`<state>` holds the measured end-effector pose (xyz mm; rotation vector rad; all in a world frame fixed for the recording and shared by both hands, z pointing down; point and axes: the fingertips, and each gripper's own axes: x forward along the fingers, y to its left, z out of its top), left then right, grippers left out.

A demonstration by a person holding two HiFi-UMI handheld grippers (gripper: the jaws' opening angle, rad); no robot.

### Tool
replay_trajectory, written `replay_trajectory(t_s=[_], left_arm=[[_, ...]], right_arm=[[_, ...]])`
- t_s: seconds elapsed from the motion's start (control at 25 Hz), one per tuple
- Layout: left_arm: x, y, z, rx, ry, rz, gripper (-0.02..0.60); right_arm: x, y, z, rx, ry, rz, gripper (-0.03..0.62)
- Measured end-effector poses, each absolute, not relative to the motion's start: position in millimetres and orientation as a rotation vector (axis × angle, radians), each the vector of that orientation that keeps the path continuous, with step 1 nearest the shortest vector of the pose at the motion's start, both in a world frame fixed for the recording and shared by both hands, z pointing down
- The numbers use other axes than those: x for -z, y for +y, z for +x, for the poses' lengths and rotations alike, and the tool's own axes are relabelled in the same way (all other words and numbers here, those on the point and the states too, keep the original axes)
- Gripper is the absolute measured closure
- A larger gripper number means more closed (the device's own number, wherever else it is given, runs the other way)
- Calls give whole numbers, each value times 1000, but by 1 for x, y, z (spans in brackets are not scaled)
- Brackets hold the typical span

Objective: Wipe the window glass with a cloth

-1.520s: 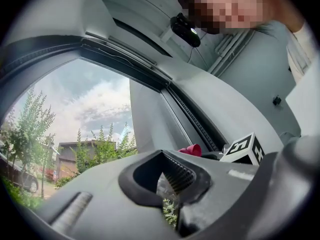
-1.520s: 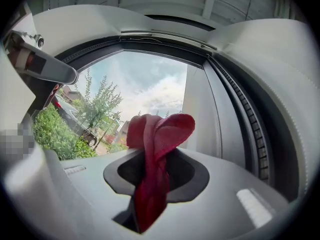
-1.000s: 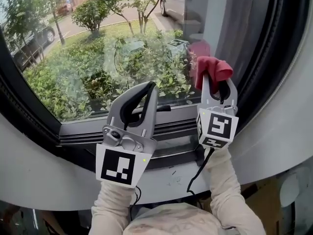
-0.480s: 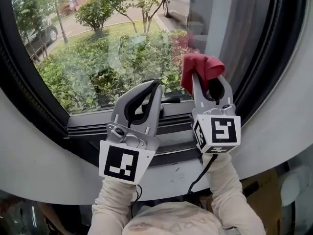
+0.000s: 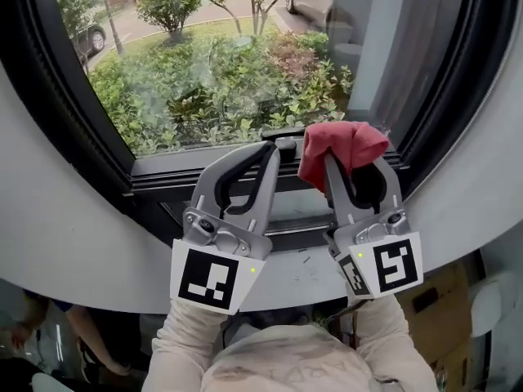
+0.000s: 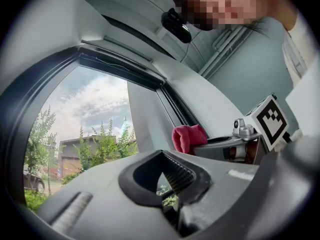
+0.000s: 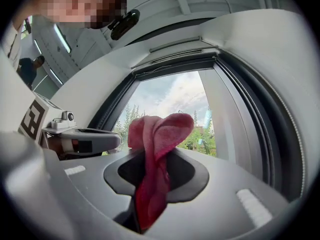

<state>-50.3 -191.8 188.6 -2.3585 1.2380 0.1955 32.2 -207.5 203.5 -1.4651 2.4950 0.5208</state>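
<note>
A red cloth is bunched at the tip of my right gripper, which is shut on it; the same cloth fills the jaws in the right gripper view. The cloth sits at the bottom edge of the window glass, just above the dark sill frame. My left gripper is shut with nothing in it, its tips beside the cloth and near the lower frame. In the left gripper view my left gripper shows closed pads, with the cloth to its right.
The black window frame curves up the left side and another dark frame rises on the right. Outside are shrubs, trees and parked cars. A white sill ledge runs below the grippers. A person stands at lower left.
Both grippers have come down from the glass toward the lower frame. The red cloth, earlier up against the pane at the right, is now at the sill edge.
</note>
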Motion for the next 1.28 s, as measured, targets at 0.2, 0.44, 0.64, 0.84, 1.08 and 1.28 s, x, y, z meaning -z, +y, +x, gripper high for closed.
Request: replay_trajectory(t_s=[0.2, 0.44, 0.64, 0.84, 1.08, 1.28], left_arm=[[-205, -174, -62, -150, 1248, -2388, 581], [-206, -163, -71, -194, 1260, -2423, 581], [-205, -153, -74, -205, 1259, -2430, 581], [-206, -148, -75, -205, 1259, -2432, 581], [-201, -143, -73, -219, 1256, -2426, 581], [-200, -142, -71, -220, 1254, -2427, 581]], right_arm=[[-217, -185, 10, -495, 2546, -1413, 471], [-214, -172, -9, -512, 2576, -1366, 471], [-216, -165, -15, -503, 2593, -1354, 471], [-216, -161, -16, -495, 2594, -1347, 471], [-213, -155, -17, -487, 2590, -1334, 471], [-212, -153, -16, -489, 2590, -1328, 471]])
